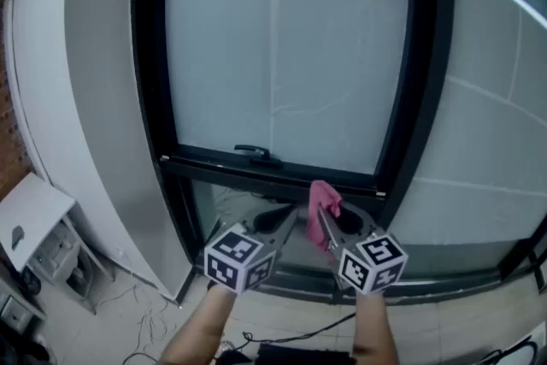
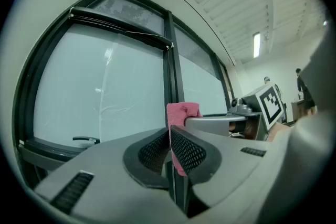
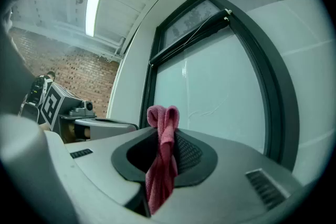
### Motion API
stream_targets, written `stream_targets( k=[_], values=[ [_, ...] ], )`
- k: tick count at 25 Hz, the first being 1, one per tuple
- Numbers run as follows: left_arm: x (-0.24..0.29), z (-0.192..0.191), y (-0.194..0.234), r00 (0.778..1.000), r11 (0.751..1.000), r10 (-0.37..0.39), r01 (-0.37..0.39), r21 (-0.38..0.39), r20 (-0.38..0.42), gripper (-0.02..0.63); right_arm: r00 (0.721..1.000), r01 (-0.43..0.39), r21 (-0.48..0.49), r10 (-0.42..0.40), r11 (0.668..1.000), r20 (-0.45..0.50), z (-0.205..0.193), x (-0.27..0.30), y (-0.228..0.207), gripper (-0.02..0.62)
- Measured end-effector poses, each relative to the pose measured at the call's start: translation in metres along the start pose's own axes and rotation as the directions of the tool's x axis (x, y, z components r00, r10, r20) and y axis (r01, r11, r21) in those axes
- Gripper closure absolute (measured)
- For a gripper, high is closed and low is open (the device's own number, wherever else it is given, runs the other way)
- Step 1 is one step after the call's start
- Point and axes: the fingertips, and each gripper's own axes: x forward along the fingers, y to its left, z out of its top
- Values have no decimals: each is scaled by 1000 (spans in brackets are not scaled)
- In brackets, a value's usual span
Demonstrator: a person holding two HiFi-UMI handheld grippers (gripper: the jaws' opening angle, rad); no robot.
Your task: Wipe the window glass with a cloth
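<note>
A large window with a black frame (image 1: 152, 81) and pale glass (image 1: 282, 55) fills the head view. My right gripper (image 1: 325, 222) is shut on a pink cloth (image 1: 323, 201), which sticks up past its tips just below the window's lower rail. In the right gripper view the cloth (image 3: 164, 123) is bunched between the jaws (image 3: 167, 139) and hangs down between them. My left gripper (image 1: 295, 216) is close beside it on the left, jaws together with nothing of its own; from the left gripper view (image 2: 169, 134) the cloth (image 2: 184, 111) shows just behind its tips.
A black window handle (image 1: 255, 152) sits on the lower rail. A lower pane (image 1: 231, 205) lies behind the grippers. A white cabinet (image 1: 34, 226) stands at the lower left by a brick wall (image 1: 10, 141). Cables (image 1: 282, 338) trail on the floor.
</note>
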Motion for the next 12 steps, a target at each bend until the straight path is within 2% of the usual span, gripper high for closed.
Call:
stream_targets(
  k=[5,12],
  values=[
    [4,15,39,1000,999,0,-1,52,16,594,999,10,-27,-9,1000,36,20,42,5,537],
    [-1,53,129,998,994,14,-21,108,56,594,995,40,-86,-32,995,91,65,124,14,537]
  ],
)
